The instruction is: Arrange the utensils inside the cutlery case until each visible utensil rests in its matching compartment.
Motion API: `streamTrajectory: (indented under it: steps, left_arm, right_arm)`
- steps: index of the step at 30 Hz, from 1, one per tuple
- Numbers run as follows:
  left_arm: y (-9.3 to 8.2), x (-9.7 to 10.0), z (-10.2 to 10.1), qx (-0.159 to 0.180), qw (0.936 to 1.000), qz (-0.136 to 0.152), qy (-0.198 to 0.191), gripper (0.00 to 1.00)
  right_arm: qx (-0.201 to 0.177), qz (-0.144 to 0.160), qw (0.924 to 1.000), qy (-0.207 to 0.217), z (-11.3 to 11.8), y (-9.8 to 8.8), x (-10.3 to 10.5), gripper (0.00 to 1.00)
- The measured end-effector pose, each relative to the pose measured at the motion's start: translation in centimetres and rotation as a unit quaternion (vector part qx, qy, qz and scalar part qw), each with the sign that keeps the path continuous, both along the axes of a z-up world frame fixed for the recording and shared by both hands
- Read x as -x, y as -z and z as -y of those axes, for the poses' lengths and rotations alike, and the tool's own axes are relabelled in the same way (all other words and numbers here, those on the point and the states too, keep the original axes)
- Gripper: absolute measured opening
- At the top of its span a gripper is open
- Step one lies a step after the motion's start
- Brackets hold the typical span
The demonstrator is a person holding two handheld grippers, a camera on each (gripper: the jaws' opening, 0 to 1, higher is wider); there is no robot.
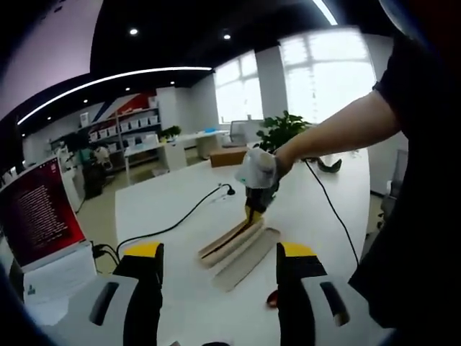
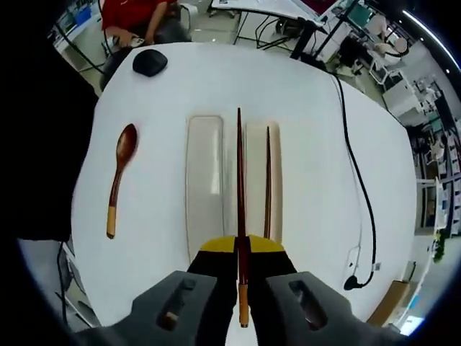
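Pretty bright overall. Daylight blows out the big windows in the left gripper view, plus a curved ceiling light strip up top. The white table glares a bit, shadows are soft. Heavy fisheye bending, edges go blurry.

Bright windows behind a plant, shelves at left, a ceiling light strip, a white surface.
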State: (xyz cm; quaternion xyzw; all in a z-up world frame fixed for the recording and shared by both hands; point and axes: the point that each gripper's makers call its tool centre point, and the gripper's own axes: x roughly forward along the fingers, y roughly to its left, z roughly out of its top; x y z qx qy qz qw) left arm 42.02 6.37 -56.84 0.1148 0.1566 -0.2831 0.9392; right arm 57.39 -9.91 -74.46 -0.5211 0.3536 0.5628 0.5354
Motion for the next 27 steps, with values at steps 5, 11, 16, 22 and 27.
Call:
streamTrajectory:
  steps: [5,11,16,22,27]
  left_arm:
    - [0.3,0.1,0.0,0.001,1.0000,-0.005,-0.001,0.65]
    - [1.0,0.6,-0.5,-0.001,0.9999,-0.015,-0.006,0.65]
    - [0.9,0.6,-0.8,-0.001,0.9998,-0.015,-0.012,0.65]
    - [0.9,0.9,-0.8,0.009,0.9996,-0.022,-0.012,0.65]
    - [0.3,0.5,-1.1,0.032,0.9991,-0.019,-0.021,0.65]
  right_arm:
    - [0.003,0.005,1.0000,0.002,0.0,0.1,-0.8,0.00]
    - [0.006,0.015,0.9998,-0.012,-0.4,-0.1,-1.7,0.00]
    - [0.004,0.013,0.9999,-0.005,-0.6,-0.7,-2.5,0.00]
    - [0.002,0.012,0.9999,0.000,-0.8,0.3,-2.7,0.00]
    - [-0.010,0.016,0.9998,0.011,-1.3,0.5,-3.0,0.00]
